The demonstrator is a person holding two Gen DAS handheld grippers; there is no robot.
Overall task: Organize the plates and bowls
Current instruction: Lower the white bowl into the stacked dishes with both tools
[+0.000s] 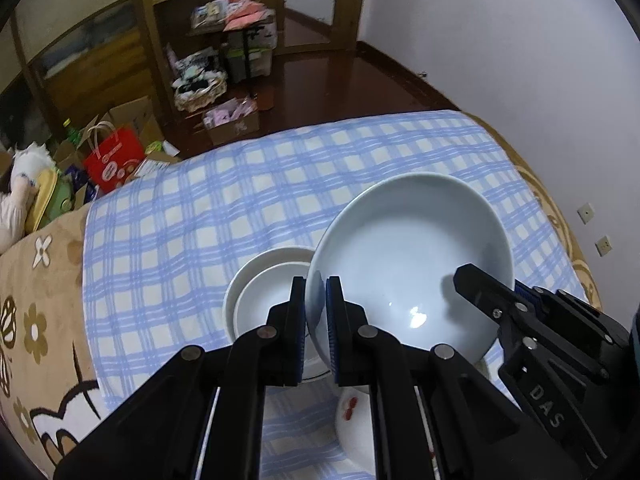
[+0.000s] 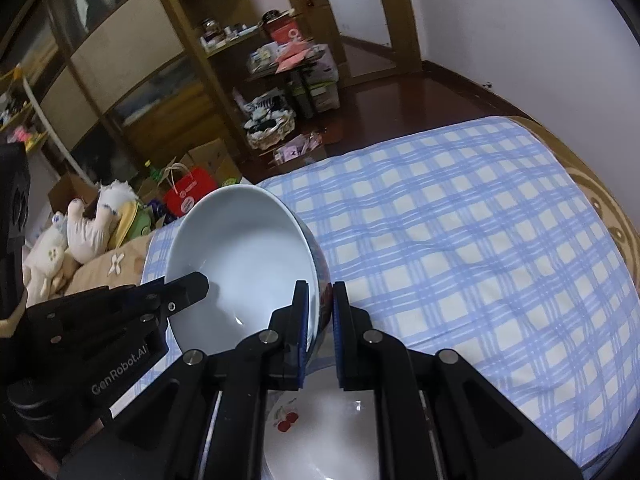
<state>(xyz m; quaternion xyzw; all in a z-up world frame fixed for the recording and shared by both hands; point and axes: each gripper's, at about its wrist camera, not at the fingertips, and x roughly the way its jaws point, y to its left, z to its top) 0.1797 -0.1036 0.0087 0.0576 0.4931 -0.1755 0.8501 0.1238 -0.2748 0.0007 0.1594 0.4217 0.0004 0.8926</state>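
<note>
A large pale blue bowl hangs tilted above the blue checked cloth, carried between both grippers. My left gripper is shut on its left rim, one finger inside and one outside. My right gripper is shut on the opposite rim in the same way. Each wrist view also catches the other gripper: the right one and the left one. Under the bowl lies a white plate with a red cherry print. Two nested white dishes sit just left of the bowl.
The checked cloth covers a surface draped with a brown floral blanket. Beyond its far edge stand a wooden shelf, boxes, a red paper bag and soft toys. A white wall runs along the right.
</note>
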